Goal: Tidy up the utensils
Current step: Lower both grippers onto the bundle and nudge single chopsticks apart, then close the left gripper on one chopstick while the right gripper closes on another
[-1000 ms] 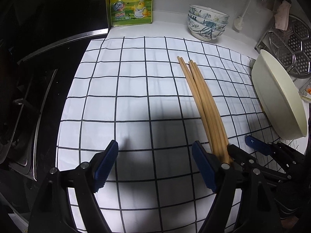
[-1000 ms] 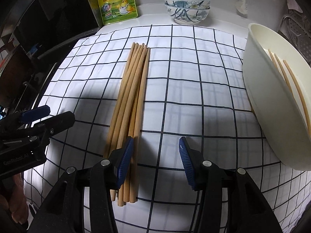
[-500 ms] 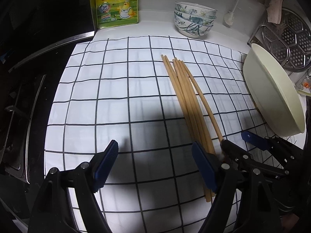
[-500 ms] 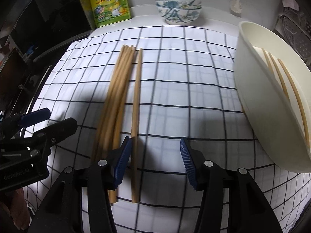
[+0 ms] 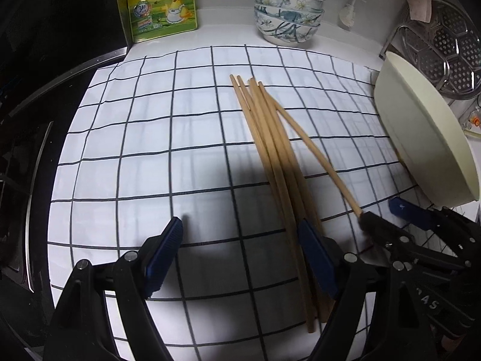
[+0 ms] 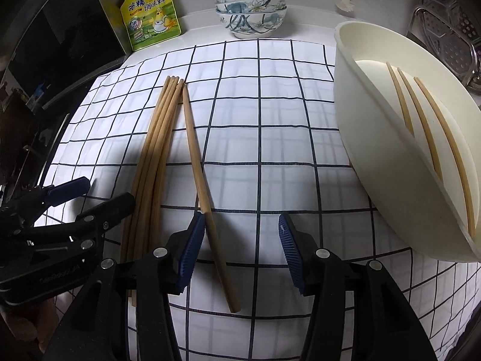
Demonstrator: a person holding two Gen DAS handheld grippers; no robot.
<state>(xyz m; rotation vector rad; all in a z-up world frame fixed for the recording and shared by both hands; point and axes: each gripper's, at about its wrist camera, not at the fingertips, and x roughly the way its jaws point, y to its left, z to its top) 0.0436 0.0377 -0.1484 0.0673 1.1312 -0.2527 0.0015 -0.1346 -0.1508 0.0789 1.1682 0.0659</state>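
Several wooden chopsticks [image 5: 270, 150] lie in a bundle on the checked cloth [image 5: 150, 150]; they also show in the right wrist view [image 6: 156, 138]. One chopstick [image 6: 201, 186] is splayed out to the right of the bundle. Its near end lies between the fingers of my right gripper [image 6: 240, 249], close to the left finger. That gripper is open. My left gripper [image 5: 240, 255] is open and empty, low over the cloth left of the bundle. A cream basin [image 6: 390, 186] on the right holds three more chopsticks [image 6: 427, 138].
A stack of patterned bowls [image 5: 288, 18] and a yellow seasoning bag [image 5: 159, 3] stand at the back. A metal steamer rack [image 5: 445, 45] is at the far right. A dark stove [image 5: 24, 150] lies to the left of the cloth.
One chopstick has been pushed out to the right, away from the bundle. The right gripper has shifted right with it; the left gripper has drawn back a little.
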